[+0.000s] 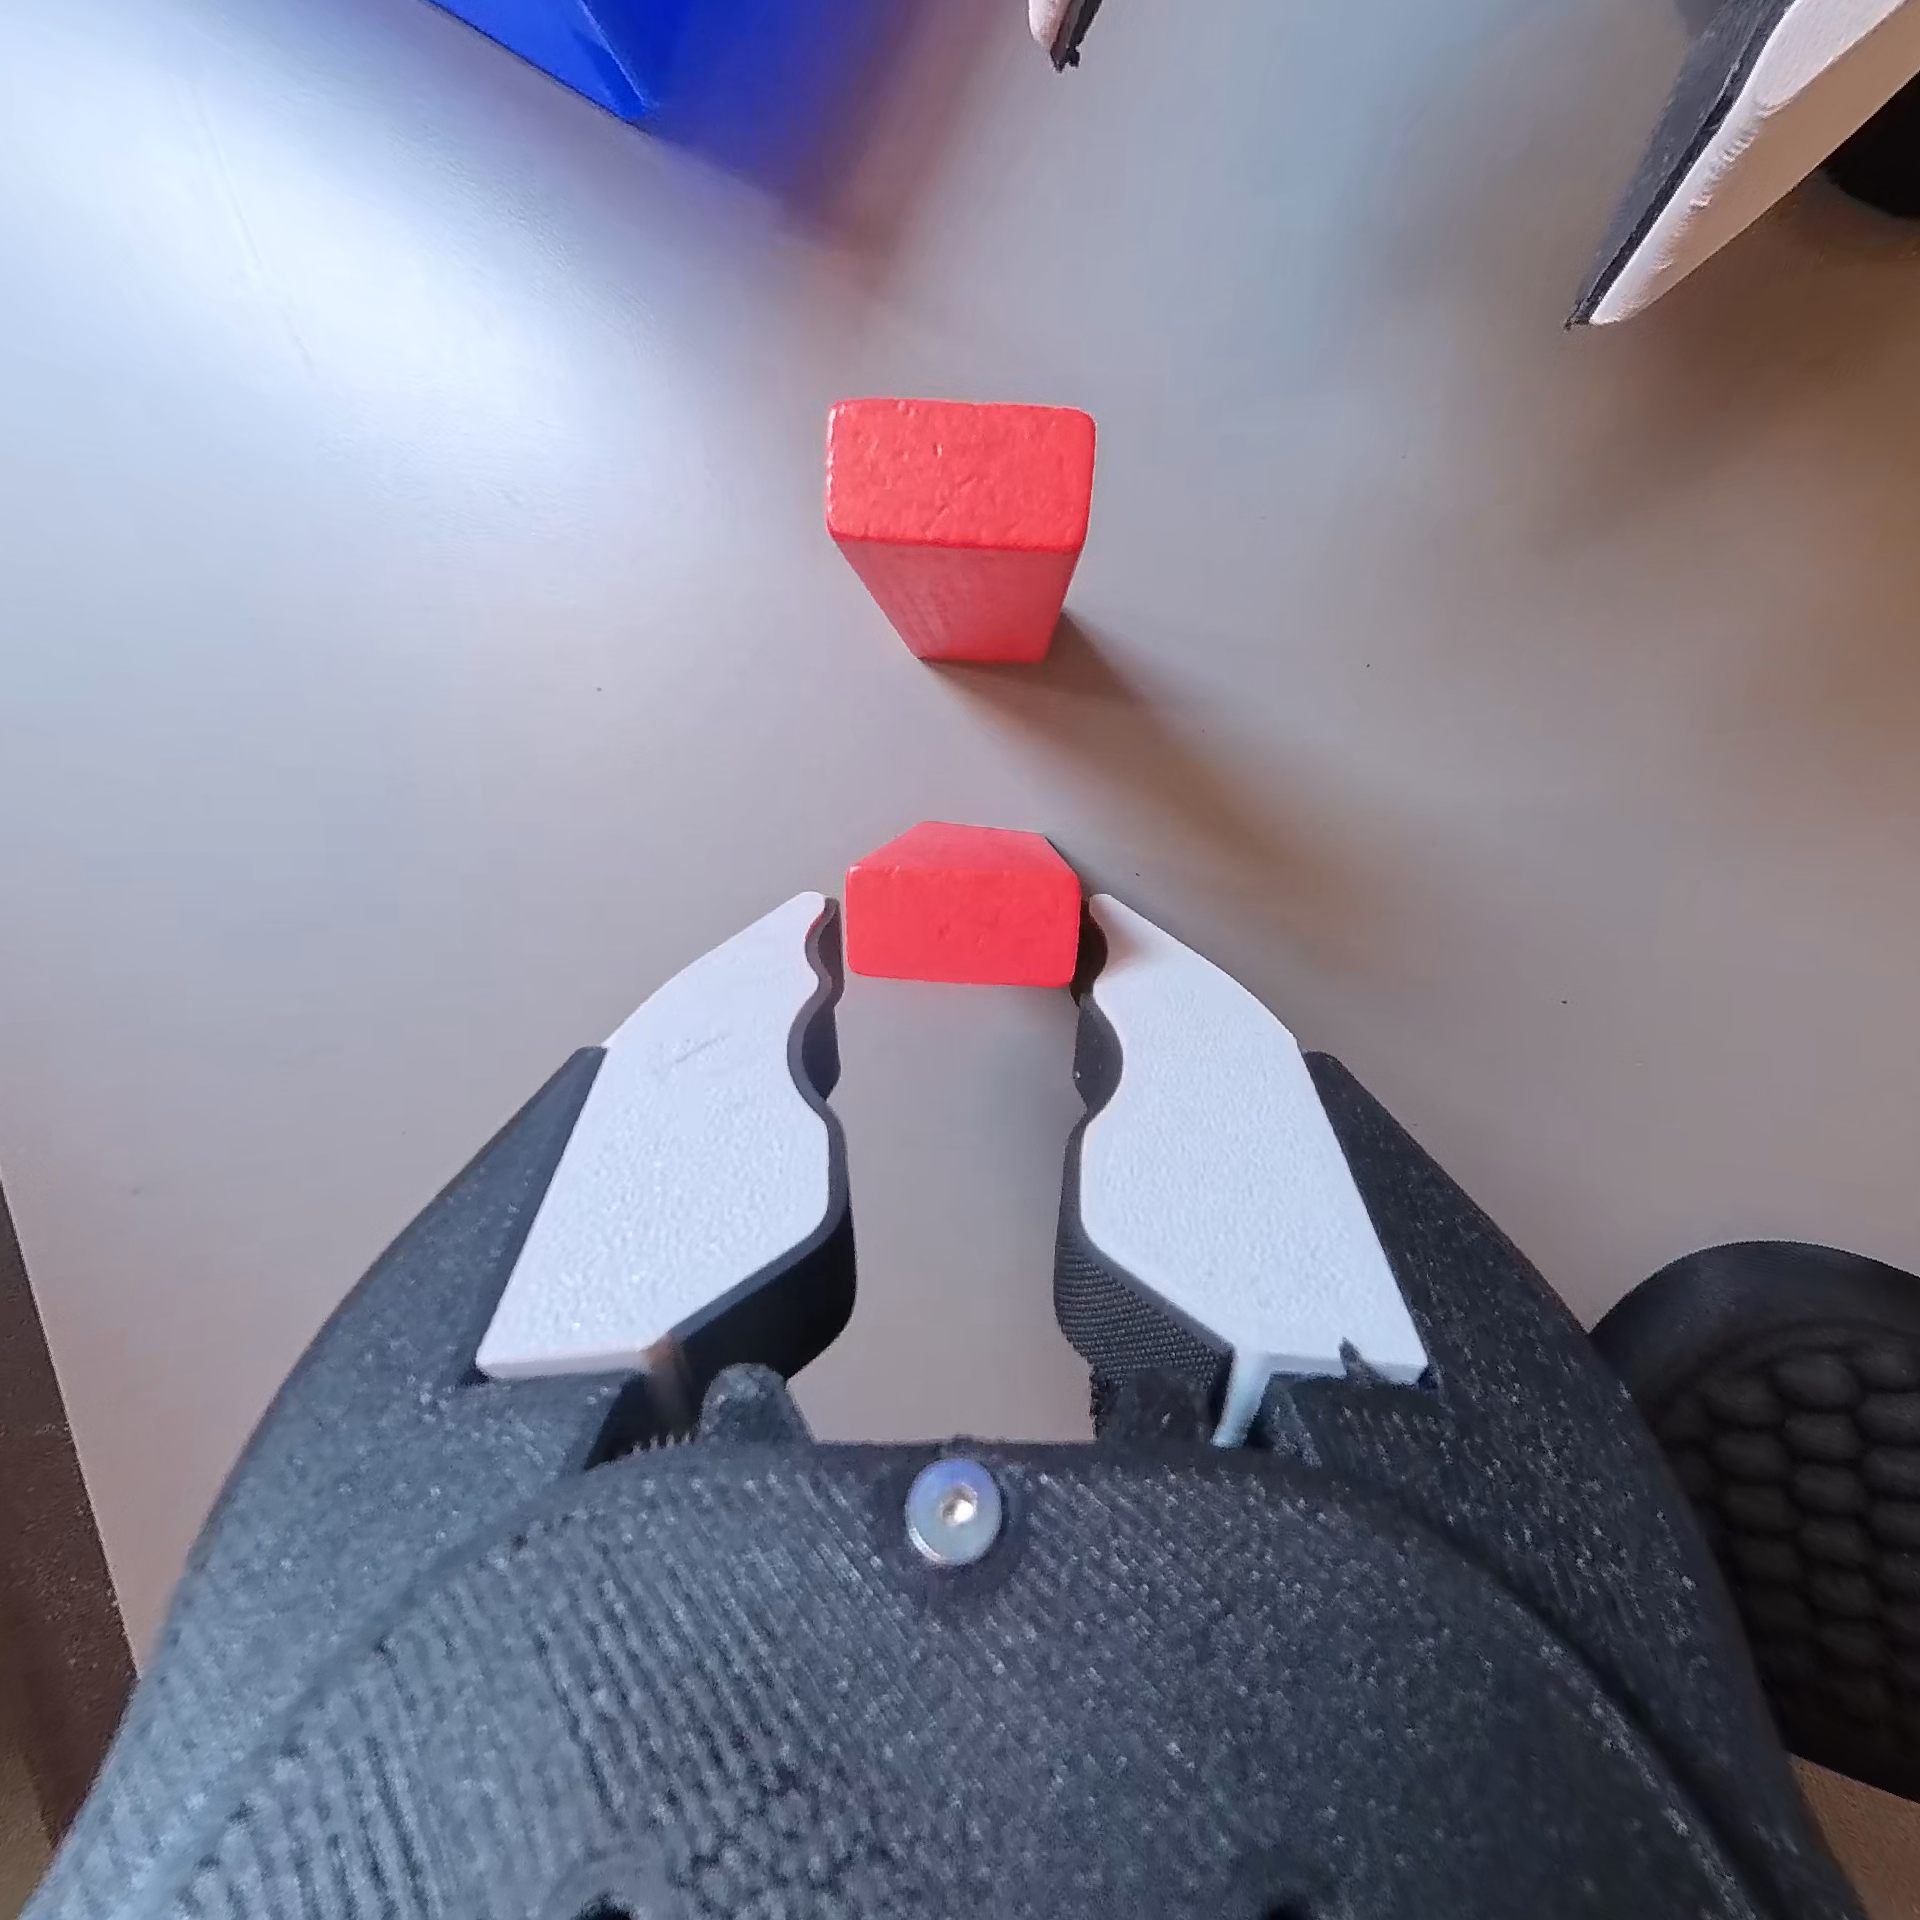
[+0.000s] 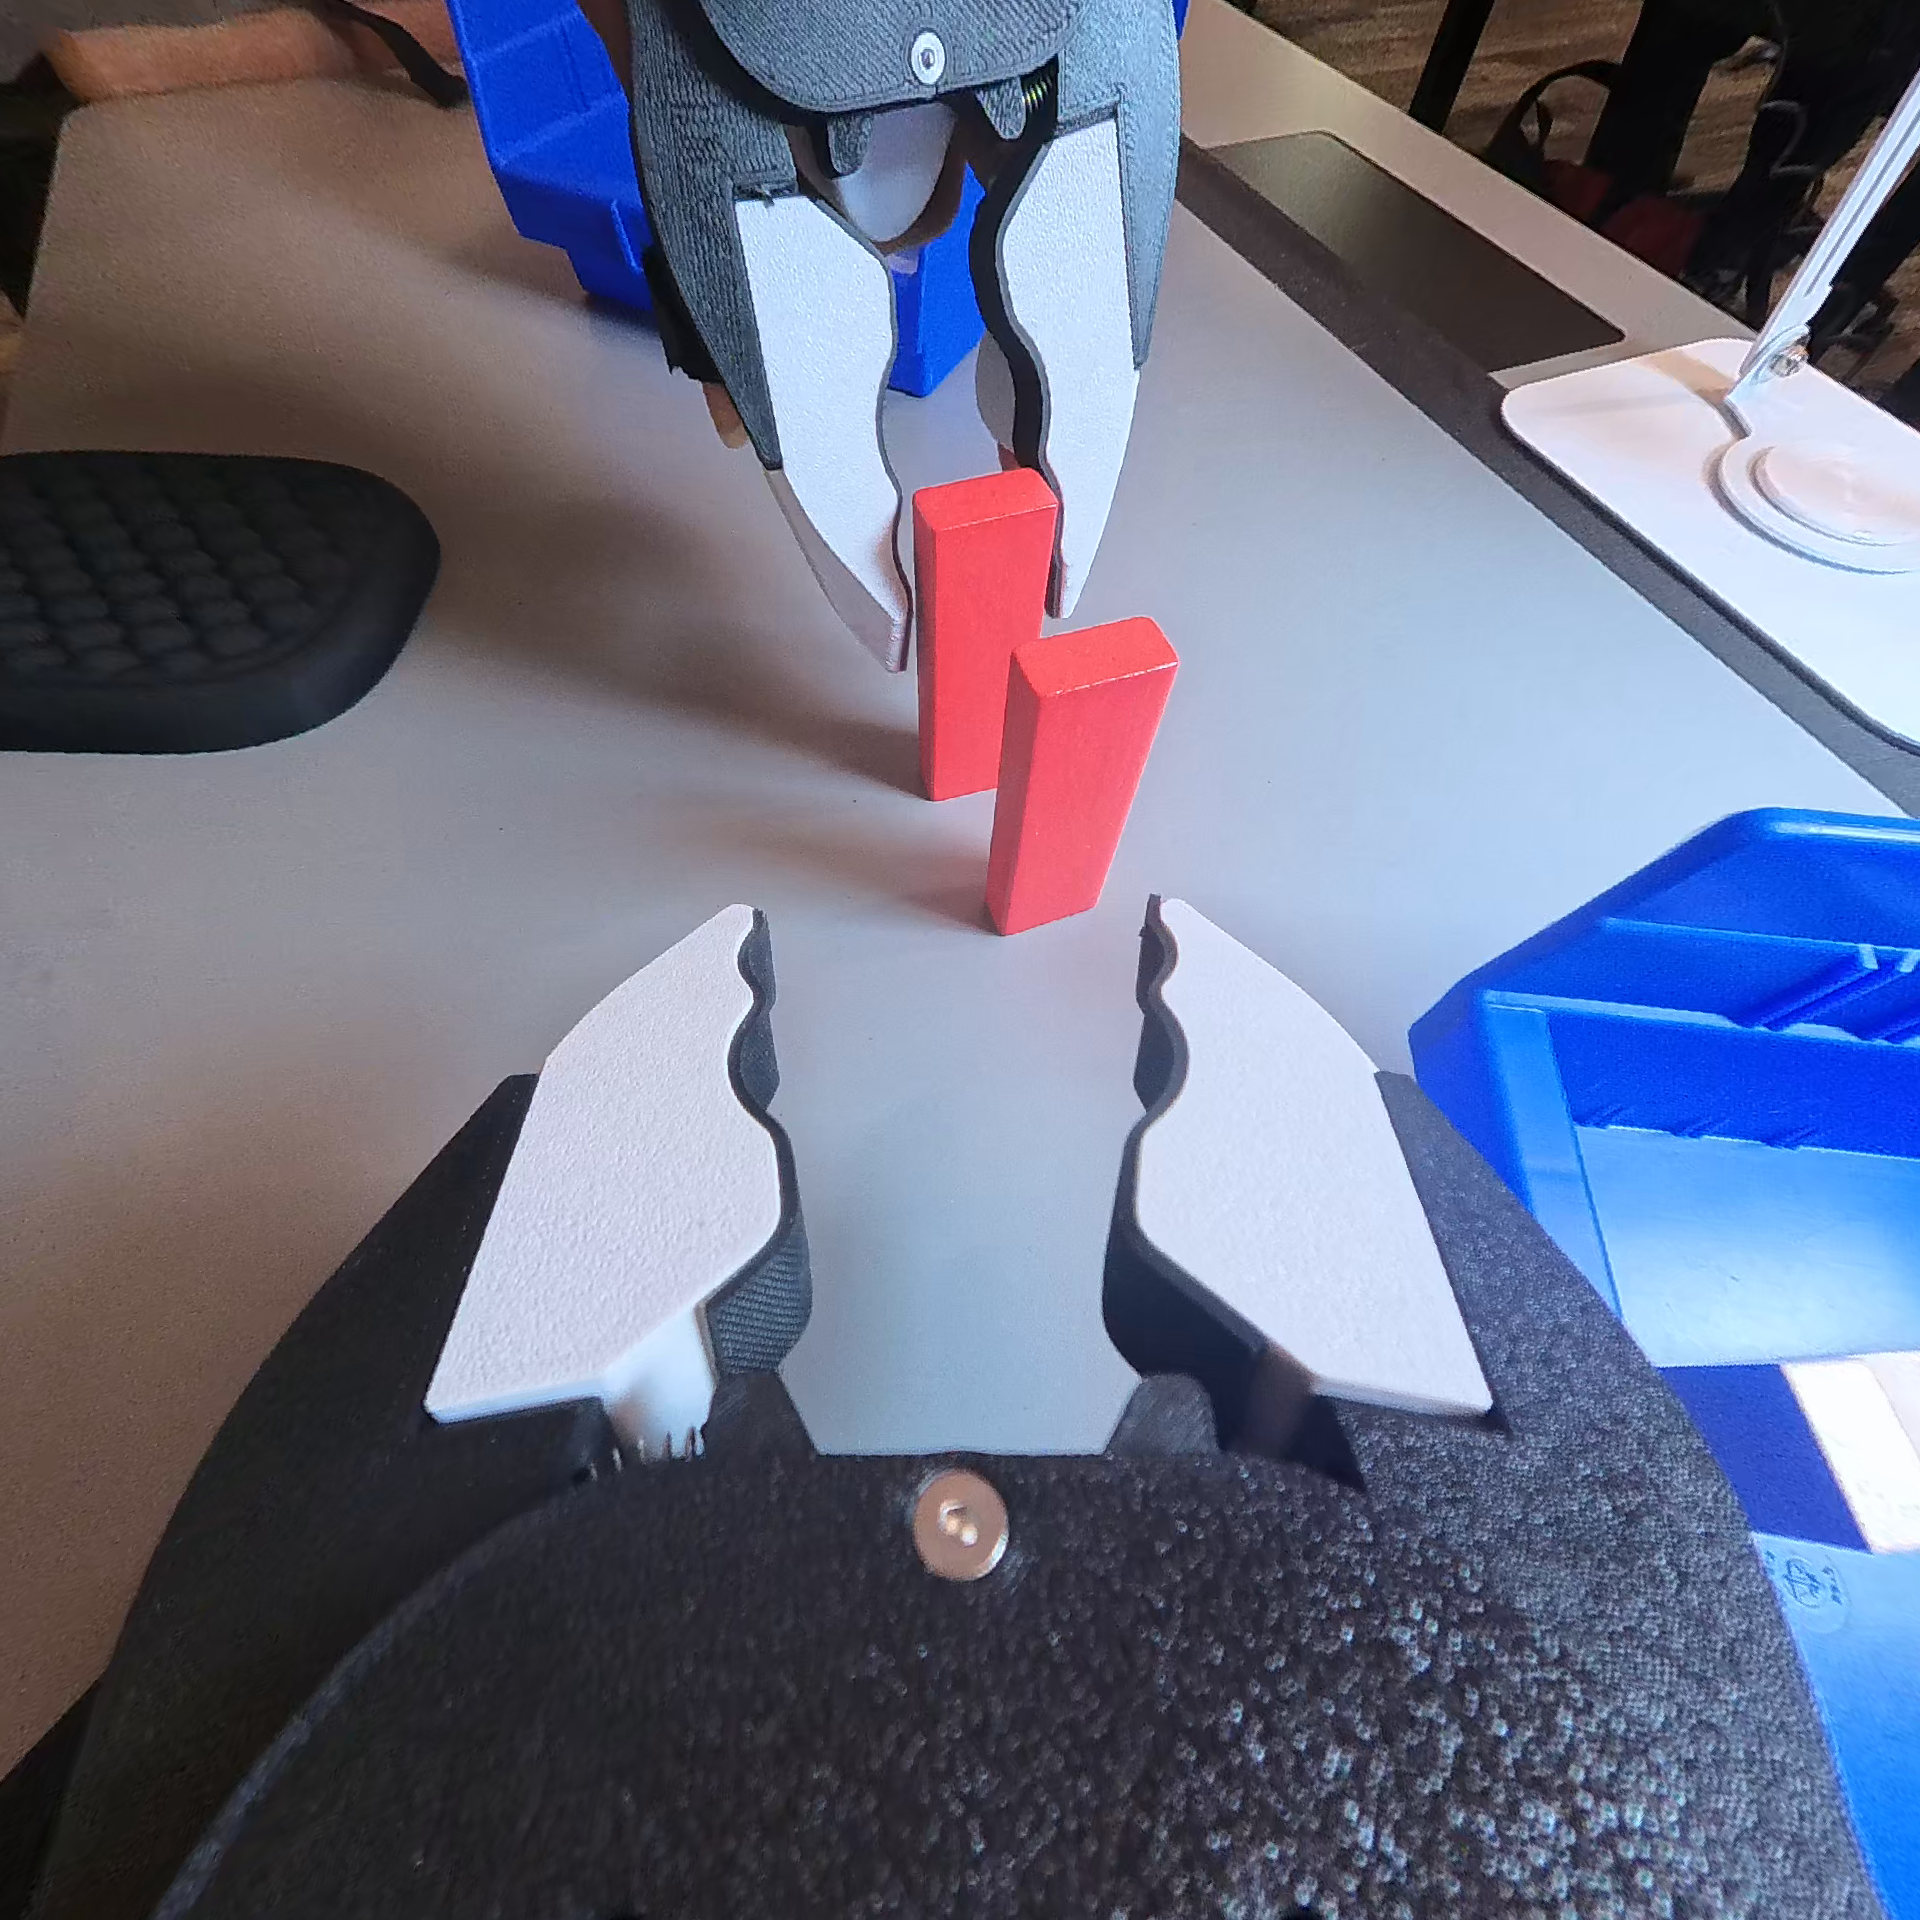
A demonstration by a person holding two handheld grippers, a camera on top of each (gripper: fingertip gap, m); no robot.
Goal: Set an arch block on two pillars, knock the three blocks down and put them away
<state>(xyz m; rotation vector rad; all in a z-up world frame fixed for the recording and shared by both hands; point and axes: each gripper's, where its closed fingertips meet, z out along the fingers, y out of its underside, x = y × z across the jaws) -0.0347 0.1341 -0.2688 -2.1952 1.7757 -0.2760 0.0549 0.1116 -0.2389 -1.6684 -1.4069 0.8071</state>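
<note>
Two red pillars upright on grey tabletop (image 2: 1299,665), near each other, not touching. Left gripper (image 1: 964,914) closed around top of one pillar (image 1: 961,925), block standing on tabletop. Other pillar (image 2: 1075,779) free, just ahead of right gripper (image 2: 956,925), jaws spread, empty. Blue bin (image 2: 1704,1039) at right; second blue bin (image 2: 540,135) behind left gripper.

Both the left gripper (image 1: 961,940) and right gripper (image 2: 956,935) had black, coarse-textured printed bodies. Each carried two pale grey fingers (image 1: 717,1132) with wavy black inner edges. One silver screw (image 2: 958,1525) sat centrally on each body.
</note>
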